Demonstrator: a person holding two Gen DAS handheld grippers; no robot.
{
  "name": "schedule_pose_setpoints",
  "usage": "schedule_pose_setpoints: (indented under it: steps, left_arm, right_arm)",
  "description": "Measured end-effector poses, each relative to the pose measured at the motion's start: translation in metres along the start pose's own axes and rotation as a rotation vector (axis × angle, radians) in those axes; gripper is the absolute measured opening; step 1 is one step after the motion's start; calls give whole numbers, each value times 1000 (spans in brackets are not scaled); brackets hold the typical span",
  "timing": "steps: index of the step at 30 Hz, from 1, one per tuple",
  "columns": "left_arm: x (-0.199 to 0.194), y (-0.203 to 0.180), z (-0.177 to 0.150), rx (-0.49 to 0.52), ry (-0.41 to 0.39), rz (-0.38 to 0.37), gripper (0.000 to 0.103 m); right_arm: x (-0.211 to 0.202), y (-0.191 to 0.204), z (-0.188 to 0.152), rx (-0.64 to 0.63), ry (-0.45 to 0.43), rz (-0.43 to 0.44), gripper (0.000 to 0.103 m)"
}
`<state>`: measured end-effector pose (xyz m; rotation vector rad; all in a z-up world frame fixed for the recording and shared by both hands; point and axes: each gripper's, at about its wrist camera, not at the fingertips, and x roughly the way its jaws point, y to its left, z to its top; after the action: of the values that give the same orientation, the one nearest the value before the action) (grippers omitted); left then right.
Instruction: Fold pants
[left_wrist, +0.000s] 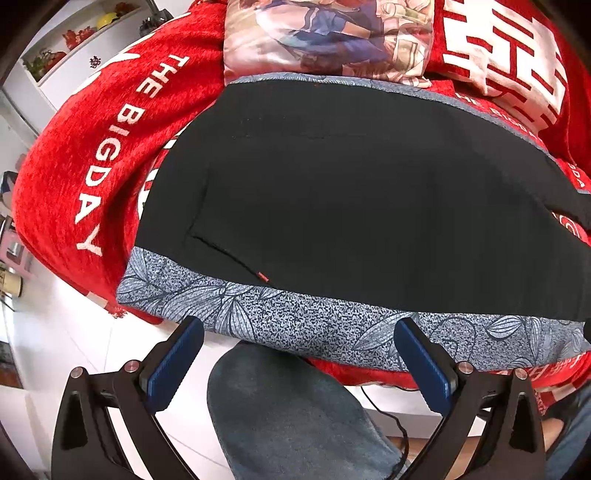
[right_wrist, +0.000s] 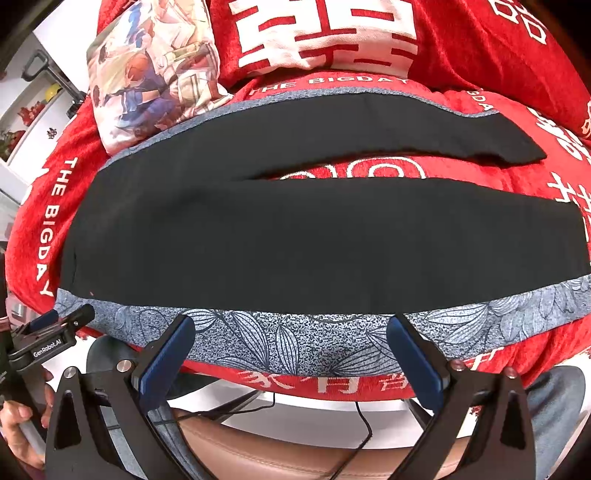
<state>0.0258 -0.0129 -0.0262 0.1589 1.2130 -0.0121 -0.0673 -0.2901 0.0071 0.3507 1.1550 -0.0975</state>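
Observation:
Black pants (left_wrist: 351, 192) with grey leaf-patterned side bands (left_wrist: 295, 317) lie flat on a red blanket (left_wrist: 92, 155). Their waist end is at the left, and a pocket slit with a small orange tab (left_wrist: 262, 277) shows there. In the right wrist view the pants (right_wrist: 295, 240) split into two legs, the far leg (right_wrist: 406, 125) angled away to the right. My left gripper (left_wrist: 299, 328) is open just in front of the near grey band, holding nothing. My right gripper (right_wrist: 290, 325) is open at the same band (right_wrist: 288, 339) further right. The left gripper (right_wrist: 55, 325) also shows at that view's left edge.
A printed pillow (right_wrist: 155, 74) and a red cushion with white characters (right_wrist: 325, 33) sit behind the pants. A white shelf with ornaments (left_wrist: 74, 40) stands at the far left. A person's jeans-clad knee (left_wrist: 295, 417), a hand (right_wrist: 18, 424) and a black cable (right_wrist: 362, 417) are below the blanket's edge.

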Motion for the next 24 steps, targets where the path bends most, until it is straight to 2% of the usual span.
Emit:
schedule_pose_setpoints:
  steps: [12,19,24]
  left_arm:
    - [-24,-22,4,33,-23,70,103]
    - [-19,-47,14,45,-14,58,103]
    - [-14,-60,21,47,4,93,103]
  right_arm:
    - [-6,-24,6,54,-26,67,103]
    - [-8,-47,9,55,-51,31,103]
    - [2,-54,15,50,-31,62,103]
